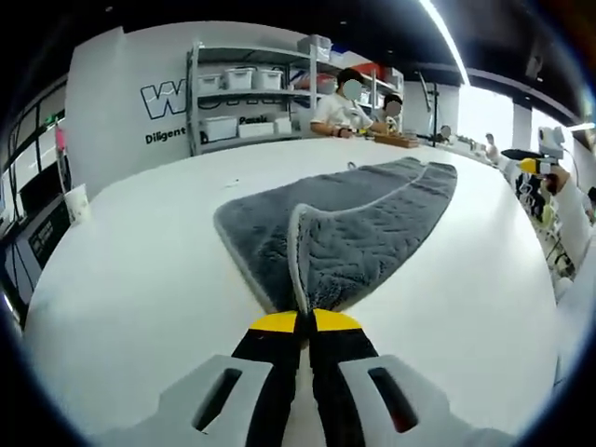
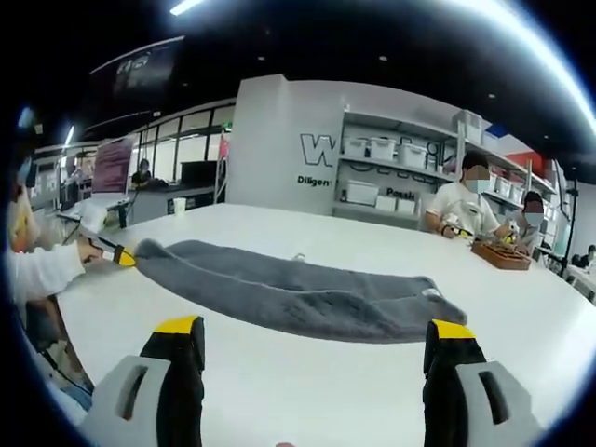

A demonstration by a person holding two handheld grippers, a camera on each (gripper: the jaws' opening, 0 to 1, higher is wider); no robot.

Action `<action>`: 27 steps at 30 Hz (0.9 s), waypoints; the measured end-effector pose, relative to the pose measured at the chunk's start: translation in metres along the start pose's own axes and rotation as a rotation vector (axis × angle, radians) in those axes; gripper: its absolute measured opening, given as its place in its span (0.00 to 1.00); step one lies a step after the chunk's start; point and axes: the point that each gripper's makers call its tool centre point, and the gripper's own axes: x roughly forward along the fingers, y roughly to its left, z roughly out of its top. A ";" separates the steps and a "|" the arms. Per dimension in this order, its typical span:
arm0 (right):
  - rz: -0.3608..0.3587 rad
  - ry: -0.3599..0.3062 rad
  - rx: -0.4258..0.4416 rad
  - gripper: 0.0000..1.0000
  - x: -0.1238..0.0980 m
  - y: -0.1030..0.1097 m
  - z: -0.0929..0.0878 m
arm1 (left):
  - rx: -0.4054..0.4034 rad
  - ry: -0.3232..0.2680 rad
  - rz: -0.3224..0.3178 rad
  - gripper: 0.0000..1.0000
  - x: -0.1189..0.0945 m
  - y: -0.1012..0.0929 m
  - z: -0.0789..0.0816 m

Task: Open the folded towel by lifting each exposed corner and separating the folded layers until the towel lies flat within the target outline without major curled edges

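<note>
L gripper [image 1: 304, 321] on 1 towel [image 1: 363, 219]

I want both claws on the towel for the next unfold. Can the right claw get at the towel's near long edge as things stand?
Probably yes. The right claw is open and holds nothing, and bare white table lies between it and the grey towel. The left claw grips the far corner, out of the way.

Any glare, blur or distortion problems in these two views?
Left gripper view: fisheye bends the table edge, a ceiling strip light and far window blow out, towel texture stays sharp. Right gripper view: the ceiling is dark, the towel slightly soft, and the left gripper at the edge is small and smeared.
</note>
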 end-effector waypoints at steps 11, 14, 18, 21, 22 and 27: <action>0.004 0.012 0.005 0.99 0.002 -0.001 -0.006 | 0.015 -0.033 0.005 0.05 -0.007 -0.001 0.000; 0.003 0.013 0.008 0.99 0.002 -0.003 -0.007 | 0.047 -0.051 0.022 0.09 -0.011 0.000 0.004; -0.007 0.016 0.019 0.99 0.001 -0.009 -0.009 | 0.055 -0.075 0.055 0.18 -0.020 0.005 0.011; -0.017 0.019 0.023 0.99 0.000 -0.014 -0.010 | 0.056 -0.098 0.078 0.31 -0.030 0.007 0.018; -0.019 0.020 0.025 0.99 0.000 -0.015 -0.011 | 0.055 -0.114 0.067 0.32 -0.034 0.003 0.023; -0.028 0.023 0.034 0.99 -0.001 -0.019 -0.014 | 0.051 -0.182 0.029 0.48 -0.054 -0.015 0.042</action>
